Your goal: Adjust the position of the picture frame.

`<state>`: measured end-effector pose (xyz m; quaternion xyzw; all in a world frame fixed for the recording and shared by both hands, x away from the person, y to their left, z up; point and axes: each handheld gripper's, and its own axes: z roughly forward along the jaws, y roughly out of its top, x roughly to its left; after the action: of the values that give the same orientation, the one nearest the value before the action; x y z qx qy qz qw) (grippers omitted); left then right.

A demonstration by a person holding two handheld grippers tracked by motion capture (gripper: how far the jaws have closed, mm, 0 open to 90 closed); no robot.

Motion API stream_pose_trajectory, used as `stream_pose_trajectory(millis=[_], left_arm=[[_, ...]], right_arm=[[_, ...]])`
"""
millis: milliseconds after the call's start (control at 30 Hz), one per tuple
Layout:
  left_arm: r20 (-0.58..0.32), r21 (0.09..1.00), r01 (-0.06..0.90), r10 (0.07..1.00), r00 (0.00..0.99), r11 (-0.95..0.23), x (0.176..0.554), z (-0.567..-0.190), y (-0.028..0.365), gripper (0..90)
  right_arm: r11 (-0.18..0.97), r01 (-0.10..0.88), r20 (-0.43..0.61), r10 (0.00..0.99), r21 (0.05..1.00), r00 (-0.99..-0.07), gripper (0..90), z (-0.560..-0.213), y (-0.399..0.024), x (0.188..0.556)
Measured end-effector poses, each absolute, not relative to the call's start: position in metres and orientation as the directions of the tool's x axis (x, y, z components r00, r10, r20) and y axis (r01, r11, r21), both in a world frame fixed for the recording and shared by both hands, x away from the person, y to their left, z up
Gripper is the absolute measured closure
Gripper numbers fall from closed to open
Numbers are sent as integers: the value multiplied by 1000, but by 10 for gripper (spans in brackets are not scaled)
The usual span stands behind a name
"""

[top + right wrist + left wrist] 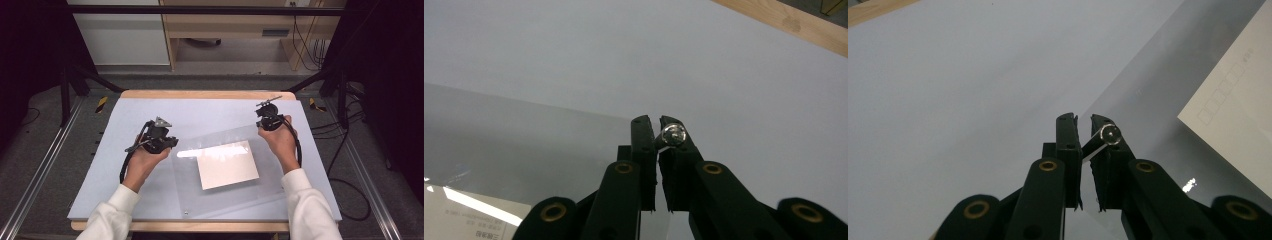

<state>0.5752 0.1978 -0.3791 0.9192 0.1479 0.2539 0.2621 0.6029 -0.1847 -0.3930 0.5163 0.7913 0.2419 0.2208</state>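
A clear, glossy plastic sheet [225, 170] is held by two of its corners above the middle of the matte grey table [125, 115]. The left gripper [172, 143] is clamped on the sheet's near-left corner and the right gripper [264, 124] on its far-right corner, each with narrow black jaws pinched on the thin film. Inside the sheet, a flat, cream rectangular paper [227, 164] with small printed boxes is seen, skewed to the table's edges.

Left claw [172, 141] jaws nearly together, right claw [261, 121] jaws closed, hands apart, forearms white-sleeved
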Motion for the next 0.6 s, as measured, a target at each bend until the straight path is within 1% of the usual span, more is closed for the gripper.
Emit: stream_pose_trajectory(millis=[233,433,567,600], left_arm=[[374,574,135,405,835,-807,582,-370,208,817],[347,598,157,430,834,-786,585,-366,211,816],[356,592,145,419,835,-793,587,-362,209,814],[366,578,135,403,839,-805,590,-360,210,814]], right_arm=[[356,703,-113,922,616,-369,857,-381,-178,593],[346,708,-115,928,616,-353,857,-375,-176,583],[319,717,-97,938,620,-334,857,-378,-177,574],[314,721,-92,939,617,-331,857,-379,-177,572]])
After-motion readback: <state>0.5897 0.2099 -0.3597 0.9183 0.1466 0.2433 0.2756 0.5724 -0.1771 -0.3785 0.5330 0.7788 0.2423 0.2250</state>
